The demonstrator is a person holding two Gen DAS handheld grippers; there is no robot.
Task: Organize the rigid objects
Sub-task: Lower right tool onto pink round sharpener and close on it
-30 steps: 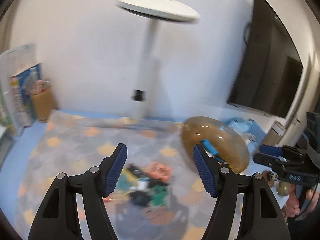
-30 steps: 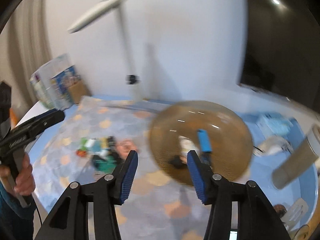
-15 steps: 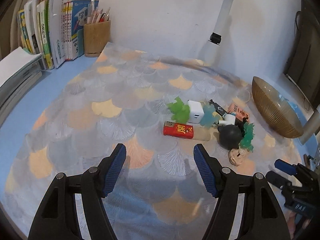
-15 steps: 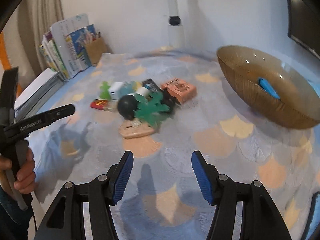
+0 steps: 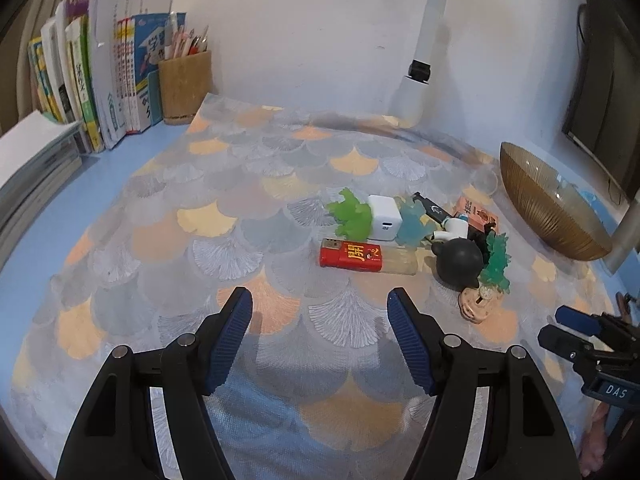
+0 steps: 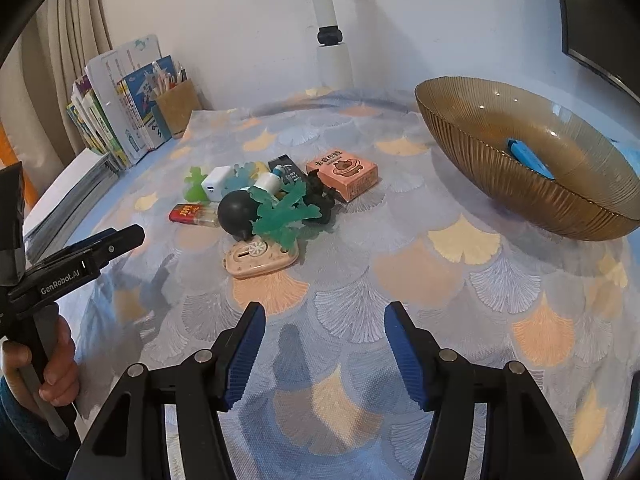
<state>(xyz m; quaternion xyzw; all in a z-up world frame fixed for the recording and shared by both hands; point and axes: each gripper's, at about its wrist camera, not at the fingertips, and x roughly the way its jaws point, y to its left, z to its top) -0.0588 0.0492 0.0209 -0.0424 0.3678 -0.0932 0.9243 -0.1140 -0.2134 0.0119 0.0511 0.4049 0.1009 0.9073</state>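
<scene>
left gripper point(image 5: 320, 326): spread, empty
right gripper point(image 6: 324, 340): spread, empty
red lighter point(image 5: 351, 255): just ahead of left gripper
amber bowl point(image 6: 460, 120): ahead-right of right gripper

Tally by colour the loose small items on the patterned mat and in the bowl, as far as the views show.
Green: 2, light green figure, teal-green figure
Pale blue: 1, figure
White: 1, charger cube
Red: 1, lighter
Black: 1, ball
Pink/beige: 2, box, flat case
Blue: 1, piece in the bowl
Total: 9; the cluster hides a few more.
</scene>
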